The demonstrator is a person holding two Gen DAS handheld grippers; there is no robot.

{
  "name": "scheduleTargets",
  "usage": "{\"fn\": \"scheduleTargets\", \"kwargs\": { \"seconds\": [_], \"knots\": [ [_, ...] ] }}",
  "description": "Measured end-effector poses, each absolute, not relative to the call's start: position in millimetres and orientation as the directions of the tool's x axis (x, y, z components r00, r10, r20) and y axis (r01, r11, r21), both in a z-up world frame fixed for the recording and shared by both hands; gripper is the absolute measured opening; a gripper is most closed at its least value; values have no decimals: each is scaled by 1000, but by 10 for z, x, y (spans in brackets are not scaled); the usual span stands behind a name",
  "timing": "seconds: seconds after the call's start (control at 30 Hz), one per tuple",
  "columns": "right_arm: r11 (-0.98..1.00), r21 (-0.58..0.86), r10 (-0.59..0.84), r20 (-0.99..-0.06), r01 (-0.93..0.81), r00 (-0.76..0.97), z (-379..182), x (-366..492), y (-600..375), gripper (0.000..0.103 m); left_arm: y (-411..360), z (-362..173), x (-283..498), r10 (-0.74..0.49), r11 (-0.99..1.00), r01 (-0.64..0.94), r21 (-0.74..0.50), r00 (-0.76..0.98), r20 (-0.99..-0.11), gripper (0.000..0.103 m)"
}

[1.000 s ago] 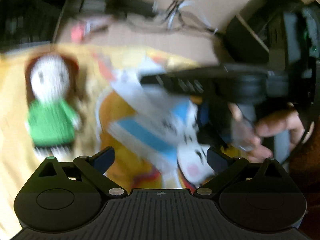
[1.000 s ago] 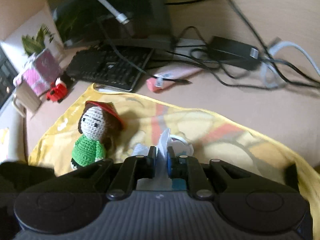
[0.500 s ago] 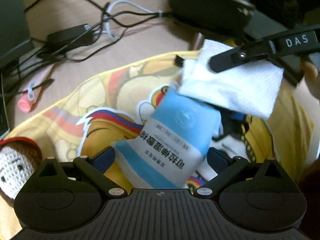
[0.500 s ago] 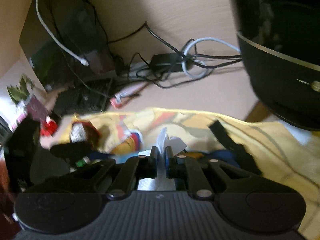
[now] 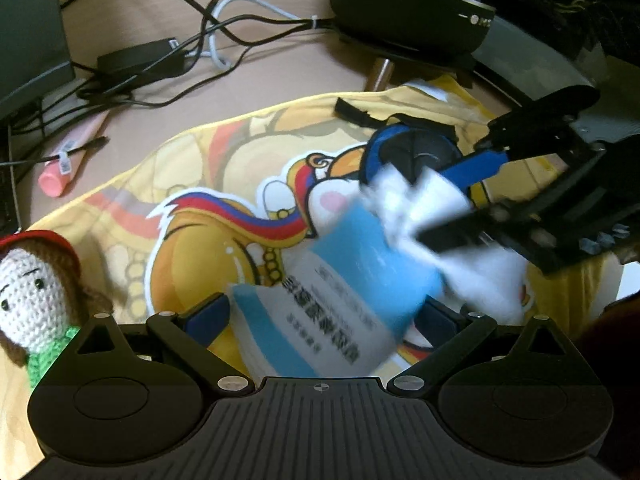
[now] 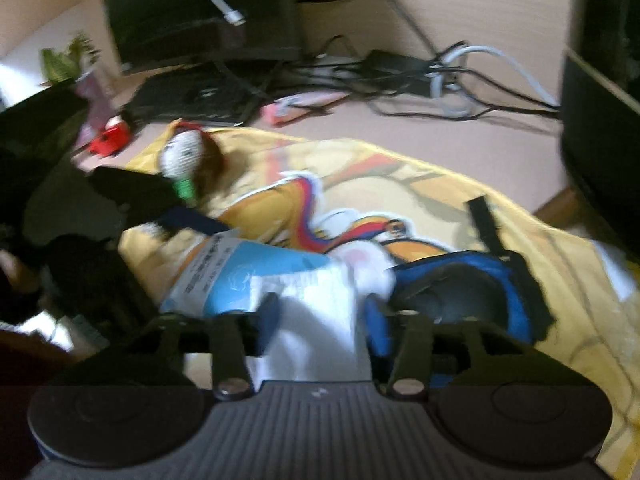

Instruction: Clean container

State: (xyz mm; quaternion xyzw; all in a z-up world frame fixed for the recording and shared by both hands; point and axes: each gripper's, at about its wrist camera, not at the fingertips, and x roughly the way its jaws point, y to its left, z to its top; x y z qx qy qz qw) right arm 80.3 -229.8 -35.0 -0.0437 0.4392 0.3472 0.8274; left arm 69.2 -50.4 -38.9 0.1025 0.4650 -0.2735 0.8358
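While both hand-held grippers gape, left (image 5: 322, 314) straddling one wipes pack (image 5: 332, 304), right (image 6: 318, 312) around one tissue (image 6: 316, 312)

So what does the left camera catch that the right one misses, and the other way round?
Only the left wrist view shows the right gripper, its jaws apart around a white wipe. Only the right wrist view shows the keyboard and a small red toy. Both show the blue-and-white wipe pack, the crochet doll, the yellow cartoon cloth and the tangled cables.
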Motion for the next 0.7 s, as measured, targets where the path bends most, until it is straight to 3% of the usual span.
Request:
{"fn": "scheduleTargets", "kwargs": {
  "seconds": [0.17,0.3,0.37,0.43,0.47,0.6,0.7],
  "knots": [
    [736,273,552,-771,-620,316,-378,719,-2370,56,-504,-258,509,-331,771,636,19,426,-842,101],
    [699,307,579,-772,-646,260,-395,628,-2369,69,-542,-189,299,-295,685,715,135,443,-847,101],
    [713,250,544,-787,-655,291,-442,585,-2295,59,-596,-244,286,-287,666,732,146,432,-855,101],
    [735,225,527,-783,-640,331,-415,615,-2304,21,-679,-324,324,-265,668,726,164,439,-859,101],
    [746,215,520,-778,-630,351,-394,637,-2316,14,-732,-353,347,-252,669,719,188,458,-853,101],
    [791,178,490,-758,-586,430,-312,725,-2364,9,-866,-376,451,-262,669,706,234,518,-814,101],
    [828,186,471,-742,-529,477,-237,839,-2448,9,-918,-448,630,-249,716,671,191,502,-828,101]
  ]
}}
